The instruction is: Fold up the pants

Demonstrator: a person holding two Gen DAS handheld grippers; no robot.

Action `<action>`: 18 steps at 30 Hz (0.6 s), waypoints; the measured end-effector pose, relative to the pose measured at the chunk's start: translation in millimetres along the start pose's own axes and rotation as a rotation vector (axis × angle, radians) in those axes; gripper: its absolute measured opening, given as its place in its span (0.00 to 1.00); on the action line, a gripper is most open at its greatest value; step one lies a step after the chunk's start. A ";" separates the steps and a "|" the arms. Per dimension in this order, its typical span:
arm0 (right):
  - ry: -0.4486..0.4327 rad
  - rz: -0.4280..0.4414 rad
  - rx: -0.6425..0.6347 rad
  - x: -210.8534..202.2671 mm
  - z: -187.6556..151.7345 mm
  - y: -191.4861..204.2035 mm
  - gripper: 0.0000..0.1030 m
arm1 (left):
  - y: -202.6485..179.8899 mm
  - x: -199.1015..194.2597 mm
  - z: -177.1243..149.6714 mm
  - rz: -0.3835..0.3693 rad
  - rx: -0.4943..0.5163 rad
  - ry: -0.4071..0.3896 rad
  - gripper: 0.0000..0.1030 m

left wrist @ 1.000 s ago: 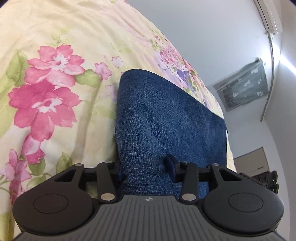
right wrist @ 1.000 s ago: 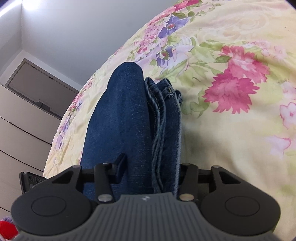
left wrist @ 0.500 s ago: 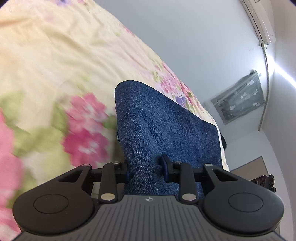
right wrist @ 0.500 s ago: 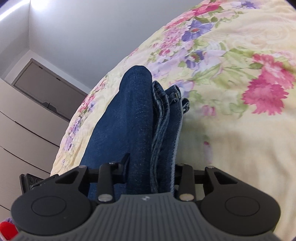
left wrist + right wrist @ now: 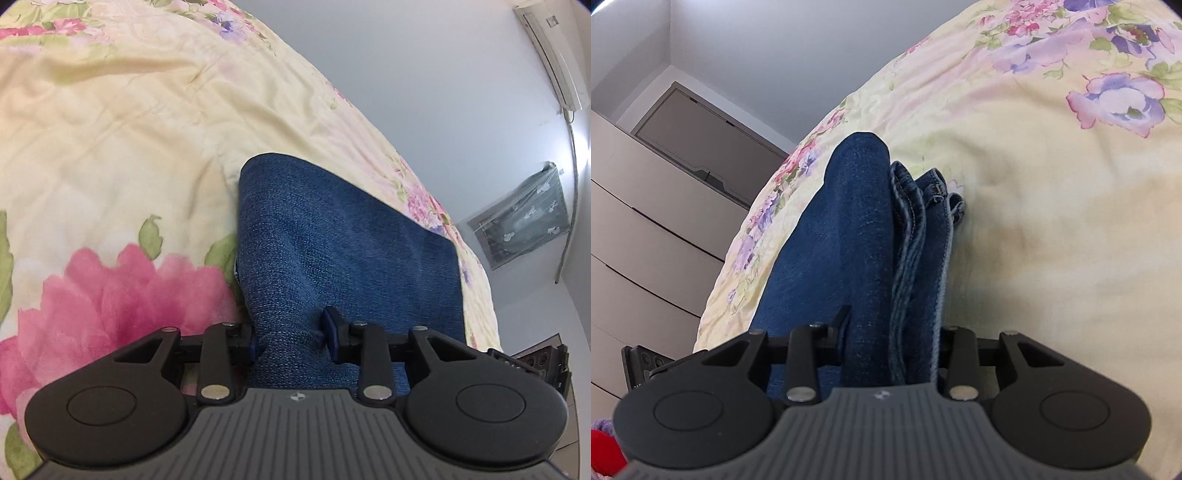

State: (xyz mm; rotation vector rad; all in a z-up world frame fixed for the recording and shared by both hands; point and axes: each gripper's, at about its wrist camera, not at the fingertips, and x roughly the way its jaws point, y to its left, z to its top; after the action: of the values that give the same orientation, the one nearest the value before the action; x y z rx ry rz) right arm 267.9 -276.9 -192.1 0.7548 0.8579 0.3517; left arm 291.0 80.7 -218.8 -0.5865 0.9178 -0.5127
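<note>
Over the floral bedspread (image 5: 110, 155), left tool (image 5: 293, 338) and right tool (image 5: 892, 332) each apparently clamp folded jeans (image 5: 332, 240).

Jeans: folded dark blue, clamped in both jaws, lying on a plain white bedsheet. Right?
Not quite. The bedsheet is pale yellow with pink and purple flowers, not plain white; both wrist views show it. The folded dark blue jeans are clamped in both jaws.

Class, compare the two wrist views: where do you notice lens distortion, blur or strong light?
Left wrist view: fisheye bends the floral bedspread into a dome; the pink flower looks soft, and glare streaks the right edge. Right wrist view: the folded jeans are sharp; light is even.
</note>
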 end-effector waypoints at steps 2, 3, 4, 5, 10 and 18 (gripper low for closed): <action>-0.003 -0.008 0.007 -0.2 -6.4 -5.7 0.35 | 1.9 2.8 -2.3 0.009 -0.003 0.001 0.43; -0.003 -0.008 0.007 -0.2 -6.4 -5.7 0.37 | 2.3 2.2 -2.0 0.020 0.000 -0.002 0.47; -0.003 -0.018 0.005 1.3 -7.3 -6.9 0.42 | 0.1 0.6 -1.0 0.036 0.004 -0.002 0.51; -0.005 -0.030 0.006 2.6 -7.6 -8.5 0.49 | -4.3 -2.2 1.0 0.058 0.009 0.000 0.52; -0.048 -0.102 0.027 -7.6 -6.9 1.4 0.74 | -44.9 -22.6 4.6 0.226 0.149 -0.018 0.59; -0.228 -0.155 -0.231 -71.8 -19.2 69.6 0.79 | -115.7 -61.2 -24.6 0.214 0.257 -0.130 0.71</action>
State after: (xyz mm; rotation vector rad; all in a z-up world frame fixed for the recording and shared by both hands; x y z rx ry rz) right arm 209.3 -260.2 -110.6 0.4990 0.6432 0.2174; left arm 220.6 28.8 -118.3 -0.2811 0.7663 -0.3869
